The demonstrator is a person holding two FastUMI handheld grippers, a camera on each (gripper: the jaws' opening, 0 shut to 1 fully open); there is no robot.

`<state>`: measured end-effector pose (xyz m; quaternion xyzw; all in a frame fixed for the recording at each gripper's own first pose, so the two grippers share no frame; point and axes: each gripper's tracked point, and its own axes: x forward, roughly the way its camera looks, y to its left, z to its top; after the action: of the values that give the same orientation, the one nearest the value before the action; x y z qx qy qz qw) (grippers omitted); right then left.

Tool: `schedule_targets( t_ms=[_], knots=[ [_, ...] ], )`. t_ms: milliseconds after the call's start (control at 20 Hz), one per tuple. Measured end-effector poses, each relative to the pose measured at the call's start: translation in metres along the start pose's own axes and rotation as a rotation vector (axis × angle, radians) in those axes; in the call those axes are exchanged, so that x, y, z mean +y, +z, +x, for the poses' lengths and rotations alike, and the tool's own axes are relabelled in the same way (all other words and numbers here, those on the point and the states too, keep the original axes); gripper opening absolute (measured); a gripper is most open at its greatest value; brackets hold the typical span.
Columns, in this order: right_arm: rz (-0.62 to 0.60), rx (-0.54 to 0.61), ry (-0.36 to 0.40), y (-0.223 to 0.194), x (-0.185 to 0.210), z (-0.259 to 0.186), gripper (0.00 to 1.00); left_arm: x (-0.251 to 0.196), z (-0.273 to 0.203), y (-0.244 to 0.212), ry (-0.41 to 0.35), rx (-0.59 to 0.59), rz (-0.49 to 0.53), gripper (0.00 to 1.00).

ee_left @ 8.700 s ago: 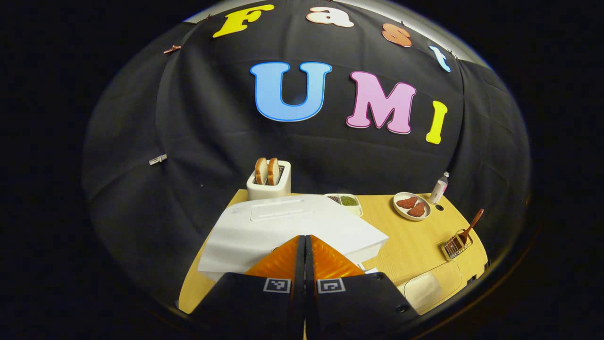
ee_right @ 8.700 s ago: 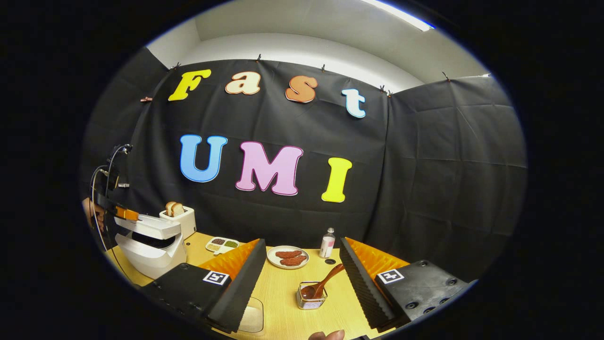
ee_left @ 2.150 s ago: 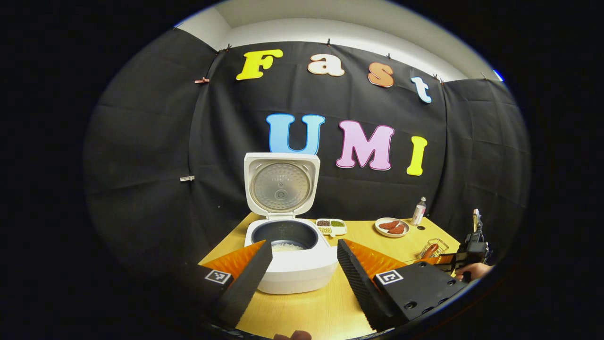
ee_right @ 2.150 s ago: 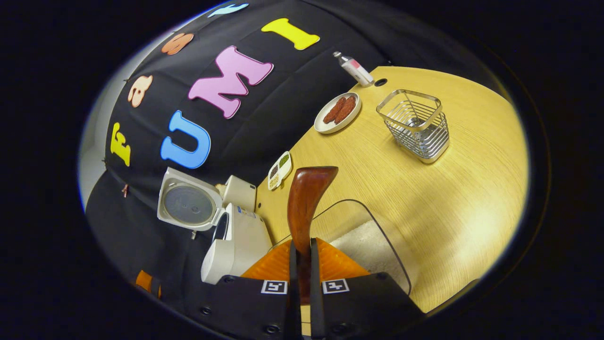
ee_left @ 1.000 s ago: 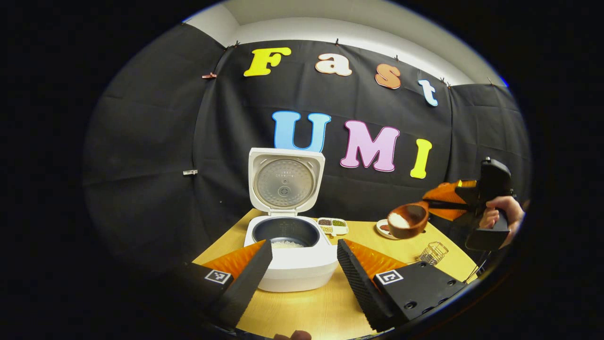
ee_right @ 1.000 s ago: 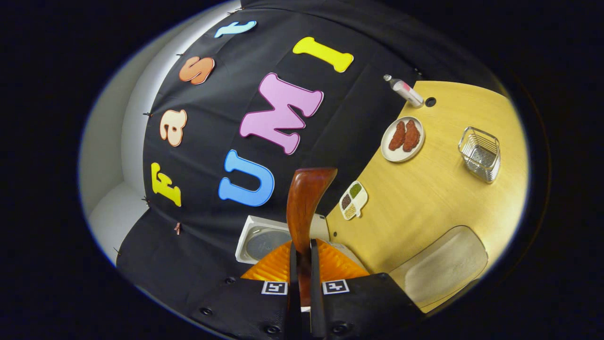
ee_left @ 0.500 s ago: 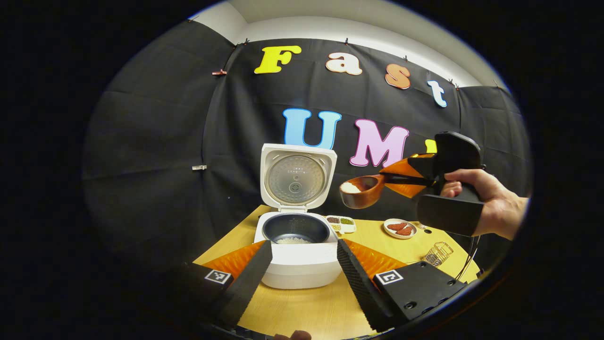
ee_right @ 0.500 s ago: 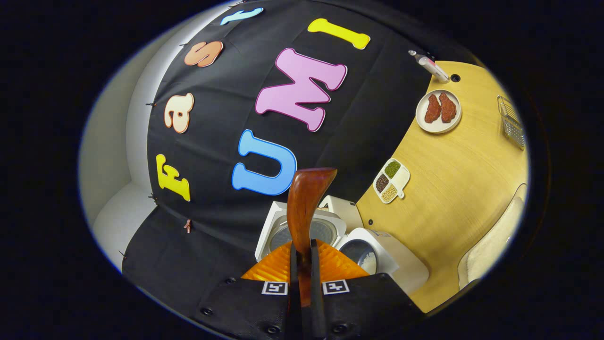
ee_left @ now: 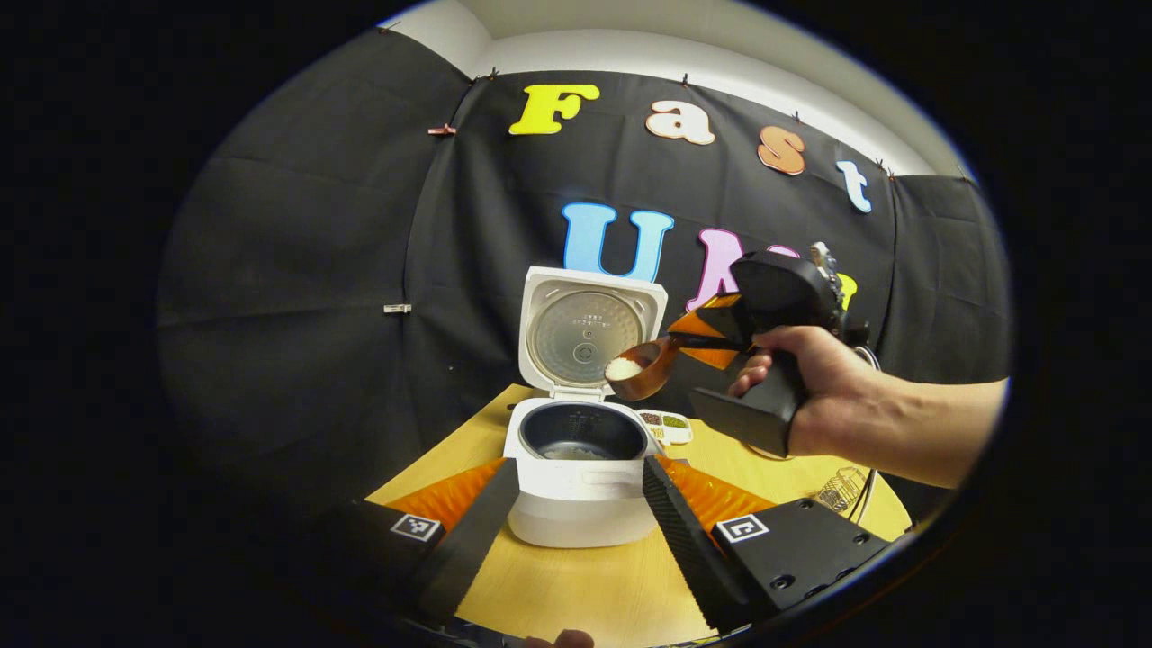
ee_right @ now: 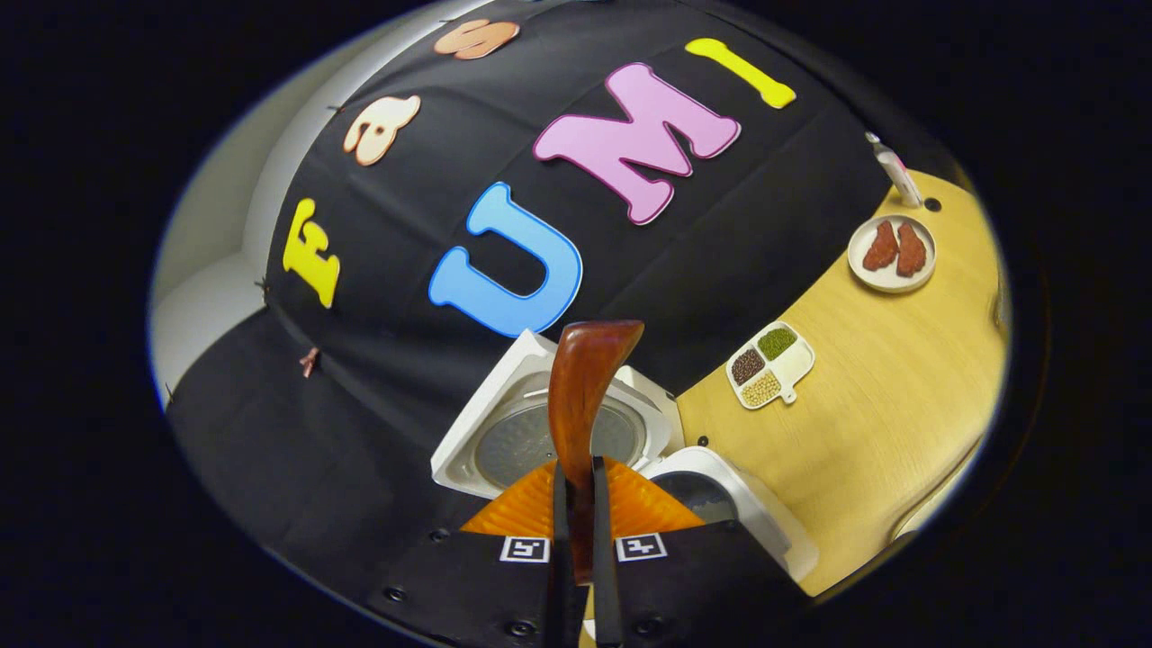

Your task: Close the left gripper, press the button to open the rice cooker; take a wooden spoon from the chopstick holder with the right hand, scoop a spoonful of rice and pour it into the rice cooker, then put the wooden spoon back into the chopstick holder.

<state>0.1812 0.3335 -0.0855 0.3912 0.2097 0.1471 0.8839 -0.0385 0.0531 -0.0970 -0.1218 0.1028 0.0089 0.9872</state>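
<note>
Now, left gripper view: left gripper point(ee_left: 580, 522) at 6 o'clock, fingers spread wide apart, nothing between them. Beyond the gap stands the cooker point(ee_left: 580, 490) on the table point(ee_left: 585, 598), lid point(ee_left: 589, 328) upright and open, inner pot dark with a little pale rice at the bottom. Writing on the lid's inner plate too small to read.

At 3 o'clock a hand point(ee_left: 823, 396) holds the right gripper point(ee_left: 697, 337), which is clamped on the spoon point(ee_left: 641, 367) handle. Spoon bowl carries white rice point(ee_left: 623, 367) and hangs above the pot's 2 o'clock rim, in front of the lid. Wire holder point(ee_left: 837, 490) sits at 4 o'clock, well apart from the cooker; tray point(ee_left: 666, 423) of grains just behind the cooker.

Right gripper view (tilted): right gripper point(ee_right: 576, 531) at 6 o'clock, fingers pressed together on the spoon point(ee_right: 583, 396), whose handle runs toward centre, over the lid point(ee_right: 540, 432). Tray point(ee_right: 769, 364), plate point(ee_right: 891, 252) with two red-brown pieces and bottle point(ee_right: 891, 175) lie toward 2 o'clock; bottle label unreadable. Square markers on both grippers' fingers, no text.
</note>
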Motion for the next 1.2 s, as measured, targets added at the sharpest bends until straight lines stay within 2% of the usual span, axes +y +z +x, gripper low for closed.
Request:
schedule_targets(
  t_ms=[350,500,700,950,1200],
  knots=[
    [-0.175,0.033,-0.033,-0.019,0.004,0.039,0.12,0.019,0.001,-0.011,0.026,0.018,-0.033,0.95],
    [-0.307,0.040,-0.044,-0.026,0.002,0.047,0.12,0.025,0.002,-0.014,0.033,0.029,-0.036,0.95],
    [-0.492,0.045,-0.046,-0.036,0.002,0.053,0.12,0.038,0.004,-0.014,0.048,0.025,0.008,0.95],
    [-0.631,0.067,-0.025,-0.051,0.005,0.056,0.12,0.046,0.004,-0.016,0.061,0.027,-0.005,0.95],
    [-0.791,0.057,0.032,-0.059,0.023,0.058,0.12,0.047,0.000,-0.023,0.062,0.039,-0.007,0.95]
  ],
)
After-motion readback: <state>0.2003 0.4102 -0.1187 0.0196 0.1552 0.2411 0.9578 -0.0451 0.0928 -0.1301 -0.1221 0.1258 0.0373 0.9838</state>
